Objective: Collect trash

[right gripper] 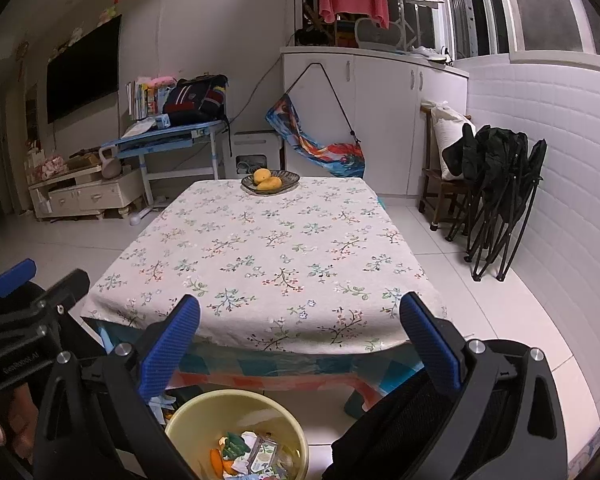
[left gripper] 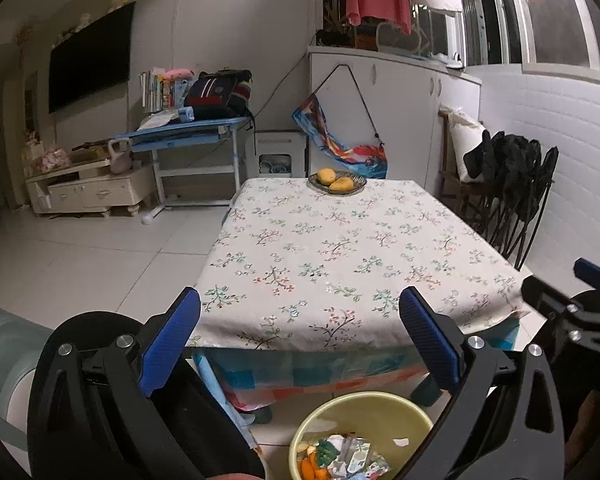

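Both grippers, left and right, jaws spread wide, nothing held. Wrappers and peel lie in yellow plastic bucket below the floral-clothed tabletop. Risk, judged: low jaws could clip the bucket rim and tip it.

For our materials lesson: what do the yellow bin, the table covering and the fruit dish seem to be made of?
Yellow bin: probably plastic, smooth with a thin moulded rim and dull sheen.
Table covering: woven cloth, matte, floral print, draping softly over the edge.
Fruit dish: dark and glossy, perhaps glass or glazed ceramic; too small to tell.
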The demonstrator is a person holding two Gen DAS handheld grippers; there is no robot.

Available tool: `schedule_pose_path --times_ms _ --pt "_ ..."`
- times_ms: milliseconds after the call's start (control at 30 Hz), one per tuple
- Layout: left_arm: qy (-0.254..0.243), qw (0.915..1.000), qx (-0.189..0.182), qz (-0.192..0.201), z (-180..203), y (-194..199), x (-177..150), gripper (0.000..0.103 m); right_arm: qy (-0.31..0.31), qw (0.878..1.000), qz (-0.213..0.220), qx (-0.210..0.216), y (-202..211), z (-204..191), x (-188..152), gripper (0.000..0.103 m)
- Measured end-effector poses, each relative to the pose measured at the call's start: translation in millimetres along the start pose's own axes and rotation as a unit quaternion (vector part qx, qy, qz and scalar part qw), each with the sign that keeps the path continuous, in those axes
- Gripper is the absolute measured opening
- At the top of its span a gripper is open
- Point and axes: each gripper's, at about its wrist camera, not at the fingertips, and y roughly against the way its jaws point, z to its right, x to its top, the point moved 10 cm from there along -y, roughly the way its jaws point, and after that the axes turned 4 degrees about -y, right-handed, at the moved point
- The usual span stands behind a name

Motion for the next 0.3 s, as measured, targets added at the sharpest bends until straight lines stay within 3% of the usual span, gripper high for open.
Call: schedule_pose_path --times_ms 167,300 --pt "0.009 0.9992 0.01 -0.037 -5 -12 -8 0.096 -0.004 1.0 0.001 -0.001 0 1 1 0.096" --pt "0.019 0.9988 0.007 -0.045 -9 -15 -13 0.096 -0.004 1.0 0.0 0.0 0 2 0 0.096"
